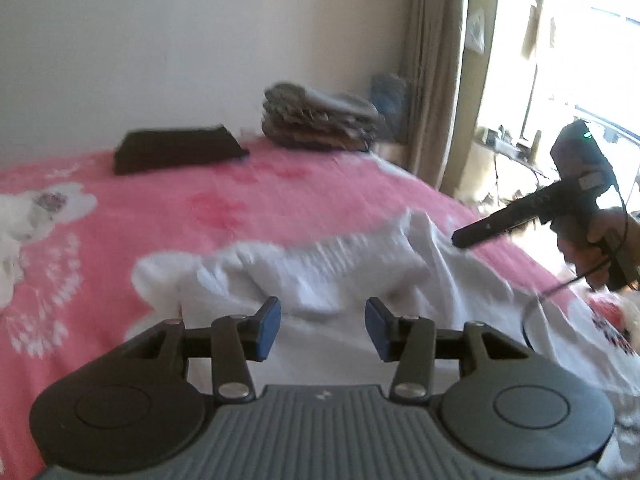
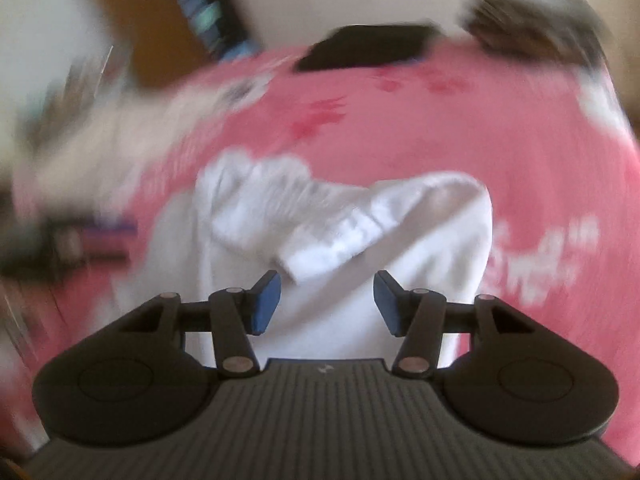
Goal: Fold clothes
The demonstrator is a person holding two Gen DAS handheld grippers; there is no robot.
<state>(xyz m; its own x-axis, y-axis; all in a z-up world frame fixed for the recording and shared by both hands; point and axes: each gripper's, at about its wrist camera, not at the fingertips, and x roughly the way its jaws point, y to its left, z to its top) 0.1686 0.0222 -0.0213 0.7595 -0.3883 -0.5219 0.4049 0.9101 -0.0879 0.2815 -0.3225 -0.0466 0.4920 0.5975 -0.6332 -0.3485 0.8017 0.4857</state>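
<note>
Holding both the left gripper [image 1: 323, 329] and right gripper [image 2: 327, 303] apart and empty, we re-grip the white garment's [image 2: 344, 240] 6 o'clock hem evenly.

The right wrist view is smeared throughout, worst to the left of the right gripper [image 2: 327, 302], where pale and dark shapes [image 2: 68, 184] cannot be identified. Ahead of it the white garment [image 2: 352, 216] is softened, its ribbed edge streaked, and its near part is hidden behind the gripper body. Farther ahead, the dark folded cloth [image 2: 364, 50] and the stack of folded clothes [image 2: 532, 20] are only blurred masses. In the left wrist view the stack of folded clothes [image 1: 320, 120] is too blurred to count layers. Right of the left gripper [image 1: 322, 328], the hand [image 1: 600, 244] is cut off by the edge, and the window area [image 1: 560, 80] is washed out.
</note>
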